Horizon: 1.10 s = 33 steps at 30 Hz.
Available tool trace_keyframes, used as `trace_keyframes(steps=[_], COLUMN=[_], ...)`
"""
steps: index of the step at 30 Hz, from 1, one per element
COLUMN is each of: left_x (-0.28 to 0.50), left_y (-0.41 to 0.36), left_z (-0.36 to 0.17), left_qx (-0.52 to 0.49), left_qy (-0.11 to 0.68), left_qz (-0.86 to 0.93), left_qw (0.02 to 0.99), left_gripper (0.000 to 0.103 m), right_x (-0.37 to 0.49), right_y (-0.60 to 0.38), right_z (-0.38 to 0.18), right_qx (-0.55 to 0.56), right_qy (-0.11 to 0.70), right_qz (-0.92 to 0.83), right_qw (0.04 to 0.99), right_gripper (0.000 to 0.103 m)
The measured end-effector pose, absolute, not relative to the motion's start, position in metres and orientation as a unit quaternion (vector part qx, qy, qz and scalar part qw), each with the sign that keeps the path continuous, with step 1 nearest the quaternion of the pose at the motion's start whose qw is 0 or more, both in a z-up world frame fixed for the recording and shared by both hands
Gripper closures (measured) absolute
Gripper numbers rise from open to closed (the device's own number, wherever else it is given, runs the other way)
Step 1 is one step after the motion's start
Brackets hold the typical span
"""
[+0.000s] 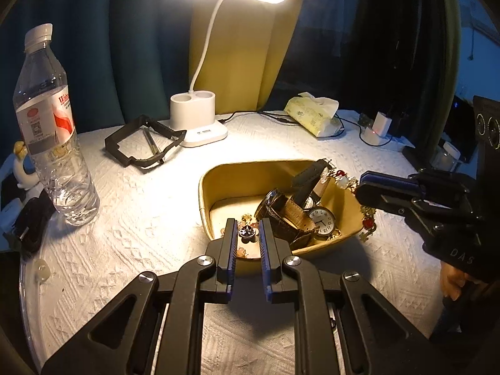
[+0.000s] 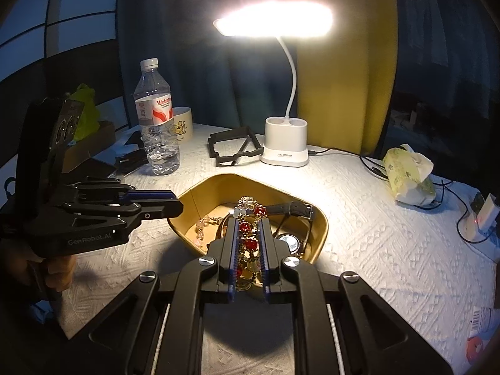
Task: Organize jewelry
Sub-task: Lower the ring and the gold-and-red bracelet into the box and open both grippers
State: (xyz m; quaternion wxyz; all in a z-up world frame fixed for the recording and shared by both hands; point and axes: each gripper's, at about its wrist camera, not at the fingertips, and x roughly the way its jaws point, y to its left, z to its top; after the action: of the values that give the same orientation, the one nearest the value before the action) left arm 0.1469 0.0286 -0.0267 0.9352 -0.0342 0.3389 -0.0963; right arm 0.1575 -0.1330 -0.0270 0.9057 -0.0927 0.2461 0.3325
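Observation:
A yellow tray (image 1: 218,184) on the white cloth holds several watches (image 1: 293,215), a small dark brooch (image 1: 247,232) and pale beads. My left gripper (image 1: 247,223) is open and empty, its tips over the tray's near rim on either side of the brooch. My right gripper (image 2: 248,223) is shut on a gold bracelet with red beads (image 2: 250,243), held over the tray (image 2: 200,197). The same bracelet (image 1: 340,181) hangs from the right gripper (image 1: 359,187) at the tray's right rim in the left wrist view. The left gripper (image 2: 179,206) shows at the left in the right wrist view.
A lit white desk lamp (image 1: 200,118) stands behind the tray, with a black frame (image 1: 143,143) beside it. A water bottle (image 1: 50,125) stands at the left. A tissue pack (image 1: 312,115), chargers and cables (image 1: 378,128) lie at the back right.

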Motion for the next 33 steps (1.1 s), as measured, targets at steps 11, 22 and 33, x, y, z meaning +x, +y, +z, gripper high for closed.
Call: trace_keyframes(steps=[11,22,33], left_x=[0.147,0.141,0.140], left_y=[0.040,0.060,0.086], left_z=[-0.027,-0.029,-0.035], left_qx=[-0.056,-0.070,-0.086], left_qy=[0.333,0.325,0.322], left_qz=[-0.093,-0.078,-0.054], left_qw=[0.937,0.940,0.941], left_gripper=[0.088,0.071,0.065], right_x=[0.164,0.178,0.198], right_y=[-0.121,-0.093,-0.052], right_z=[-0.024,-0.025,-0.029], right_qx=[-0.099,-0.110,-0.124], right_qy=[0.243,0.246,0.258], right_qz=[0.338,0.351,0.359], right_qw=[0.904,0.897,0.889], right_gripper=[0.091,0.091,0.091])
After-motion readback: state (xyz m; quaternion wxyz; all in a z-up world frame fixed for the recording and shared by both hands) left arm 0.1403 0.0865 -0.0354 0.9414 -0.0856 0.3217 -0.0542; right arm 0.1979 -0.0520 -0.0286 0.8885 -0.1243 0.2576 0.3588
